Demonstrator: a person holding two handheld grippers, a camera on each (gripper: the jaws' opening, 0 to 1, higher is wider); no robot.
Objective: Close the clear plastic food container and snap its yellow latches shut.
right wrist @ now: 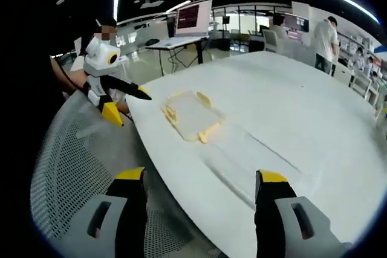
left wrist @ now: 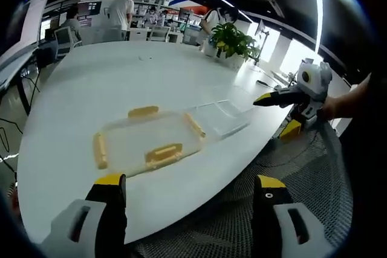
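A clear plastic lid (left wrist: 145,140) (right wrist: 190,115) with yellow latches on its sides lies flat on the white table (left wrist: 109,83) (right wrist: 290,95) near the edge. The clear container base (left wrist: 221,118) (right wrist: 251,158) rests right beside it, uncovered. My left gripper (left wrist: 190,182) is open and held off the table edge, short of the lid; from the other side the left gripper (right wrist: 130,107) hangs beside the lid's far end. My right gripper (right wrist: 201,176) is open too, short of the base; across the table the right gripper (left wrist: 277,114) sits just off the base's end. Neither holds anything.
A grey mesh chair (left wrist: 302,161) (right wrist: 72,149) sits below both grippers at the table edge. A potted plant (left wrist: 233,40) stands at the table's far side. Desks, monitors (right wrist: 193,16) and people (left wrist: 124,10) fill the room beyond.
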